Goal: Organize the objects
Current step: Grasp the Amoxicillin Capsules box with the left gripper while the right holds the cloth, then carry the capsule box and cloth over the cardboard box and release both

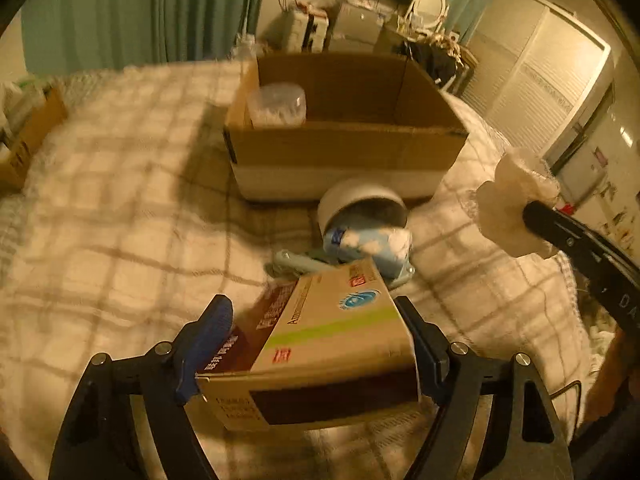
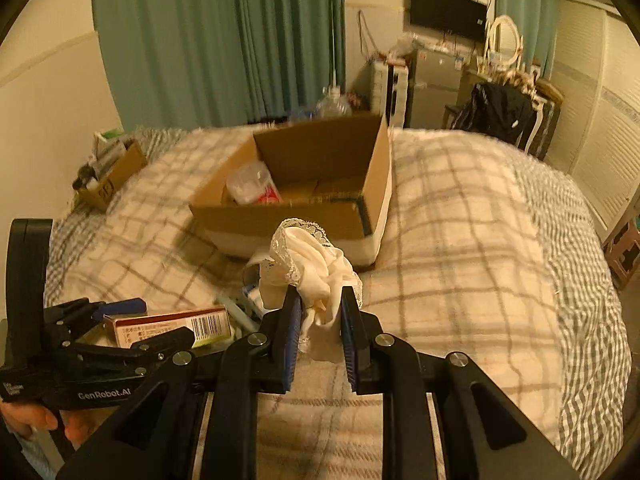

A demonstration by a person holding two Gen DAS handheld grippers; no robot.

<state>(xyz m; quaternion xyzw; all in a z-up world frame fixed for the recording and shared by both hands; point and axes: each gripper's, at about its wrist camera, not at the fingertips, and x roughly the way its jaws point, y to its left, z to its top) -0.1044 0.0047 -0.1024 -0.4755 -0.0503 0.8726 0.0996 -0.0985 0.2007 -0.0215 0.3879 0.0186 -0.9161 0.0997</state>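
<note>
My left gripper (image 1: 316,332) is shut on a medicine box (image 1: 320,344), cream and dark red, held above the bed; the box also shows in the right wrist view (image 2: 172,326). My right gripper (image 2: 320,308) is shut on a white lace cloth (image 2: 308,264), also seen at the right of the left wrist view (image 1: 516,204). An open cardboard box (image 1: 344,148) stands ahead on the bed (image 2: 304,196) with a clear plastic jar (image 1: 276,106) inside. In front of it lie a tipped white cup (image 1: 360,204), a blue cloud-print item (image 1: 368,244) and a pale green object (image 1: 296,262).
A plaid blanket (image 2: 460,240) covers the bed. A small cardboard box (image 2: 112,172) with items sits at the far left edge. Green curtains (image 2: 224,40), a dresser with a mirror (image 2: 504,40) and white closet doors (image 2: 600,120) lie beyond.
</note>
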